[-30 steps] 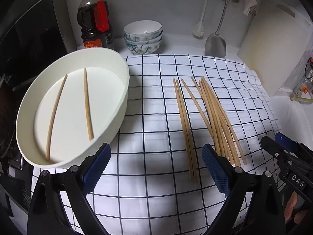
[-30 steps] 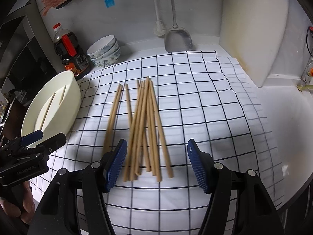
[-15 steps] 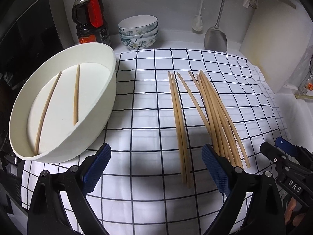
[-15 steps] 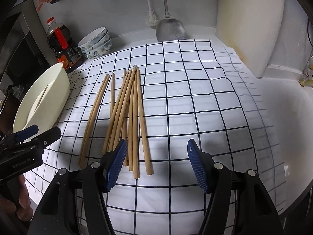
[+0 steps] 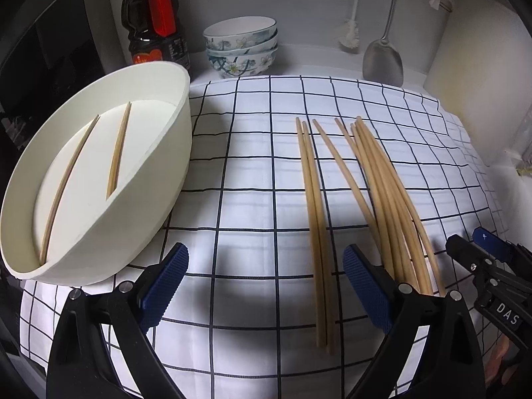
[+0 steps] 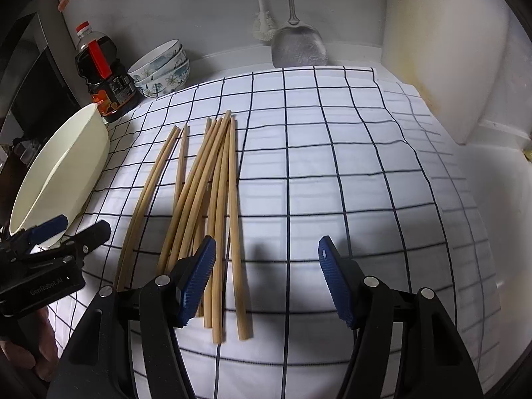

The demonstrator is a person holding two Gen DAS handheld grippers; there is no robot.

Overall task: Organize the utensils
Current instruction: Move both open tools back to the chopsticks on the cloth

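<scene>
Both grippers hang over the checked cloth [image 5: 252,179] with jaws spread wide and pinching nothing. The loose chopsticks [image 6: 212,199] lie by the right gripper's [image 6: 266,279] left jaw. Two chopsticks [image 5: 116,153] sit in the white tub [image 5: 159,179], past the left gripper's [image 5: 262,286] left jaw.

Cloth [image 5: 252,199] spread over the desk, and on it, at left, the oval dish [image 5: 159,179], two chopsticks [image 5: 118,153] lying inside it, apart from each other. To its right on the cloth, the loose chopsticks [image 5: 375,186] (a pair just left of the overlapping bundle). Behind the dish, the bottle [image 5: 153,20]; stacked bowls [image 5: 241,46] right of it. Further right, the spatula [image 5: 382,60] against the back wall, a board [image 6: 442,50] leaning at far right.
</scene>
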